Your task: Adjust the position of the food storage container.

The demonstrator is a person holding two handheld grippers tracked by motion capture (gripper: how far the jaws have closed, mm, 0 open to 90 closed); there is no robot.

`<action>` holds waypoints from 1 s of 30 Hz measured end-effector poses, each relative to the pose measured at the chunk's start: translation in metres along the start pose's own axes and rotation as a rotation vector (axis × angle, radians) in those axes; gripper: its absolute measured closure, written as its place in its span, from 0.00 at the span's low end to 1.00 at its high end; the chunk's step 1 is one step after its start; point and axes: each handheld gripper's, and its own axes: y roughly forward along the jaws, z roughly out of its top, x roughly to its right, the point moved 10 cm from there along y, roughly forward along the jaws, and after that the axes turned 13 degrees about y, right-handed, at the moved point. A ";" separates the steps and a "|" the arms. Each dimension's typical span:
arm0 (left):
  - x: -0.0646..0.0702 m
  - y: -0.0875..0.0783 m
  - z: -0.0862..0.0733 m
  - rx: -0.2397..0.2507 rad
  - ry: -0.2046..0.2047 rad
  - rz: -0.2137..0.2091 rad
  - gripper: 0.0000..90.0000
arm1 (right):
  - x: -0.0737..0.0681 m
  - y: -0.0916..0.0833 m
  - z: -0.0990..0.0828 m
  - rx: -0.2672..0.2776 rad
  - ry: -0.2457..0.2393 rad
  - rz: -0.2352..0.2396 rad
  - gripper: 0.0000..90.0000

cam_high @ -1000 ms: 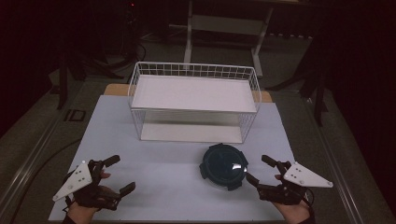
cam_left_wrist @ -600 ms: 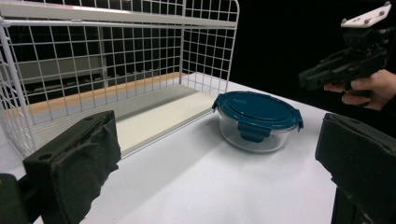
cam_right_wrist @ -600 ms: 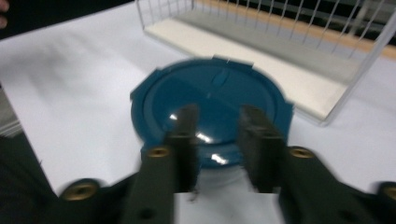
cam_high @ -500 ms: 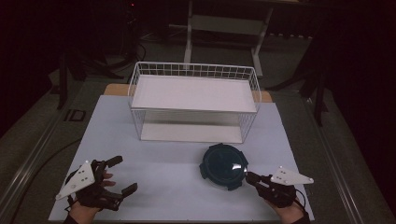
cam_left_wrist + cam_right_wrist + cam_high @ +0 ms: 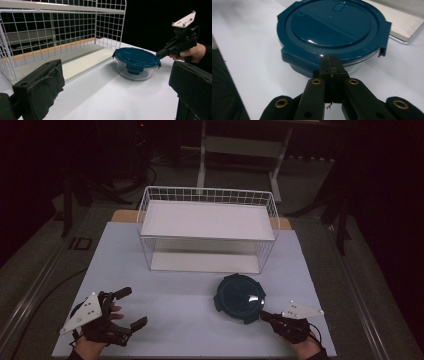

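Resting near the table's [image 5: 190, 295] front-left corner, the left gripper [image 5: 127, 309] has its jaws spread wide, holding nothing. Right gripper [image 5: 265, 316] — jaws pressed together — points at the near rim of the glass container [image 5: 239, 297], its blue lid [image 5: 332, 25] latched on, right of centre before the wire basket [image 5: 207, 227].

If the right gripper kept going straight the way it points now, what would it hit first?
Most likely the round container. The right gripper, jaws closed together, points at the near edge of its dark blue lid, about at a latch tab. Whether it already touches is unclear.
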 end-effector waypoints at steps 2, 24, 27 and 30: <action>0.000 0.000 0.000 0.000 0.001 0.000 0.00 | -0.001 0.000 0.000 0.004 -0.008 -0.003 1.00; 0.002 0.003 -0.001 -0.008 0.003 -0.009 0.00 | -0.027 0.028 0.013 -0.014 -0.016 0.062 1.00; 0.003 0.003 -0.001 -0.008 0.002 -0.010 0.00 | -0.030 0.033 0.016 -0.015 -0.028 0.062 1.00; 0.003 0.002 -0.001 -0.009 0.003 -0.011 0.00 | -0.030 0.034 0.017 -0.012 -0.004 0.071 1.00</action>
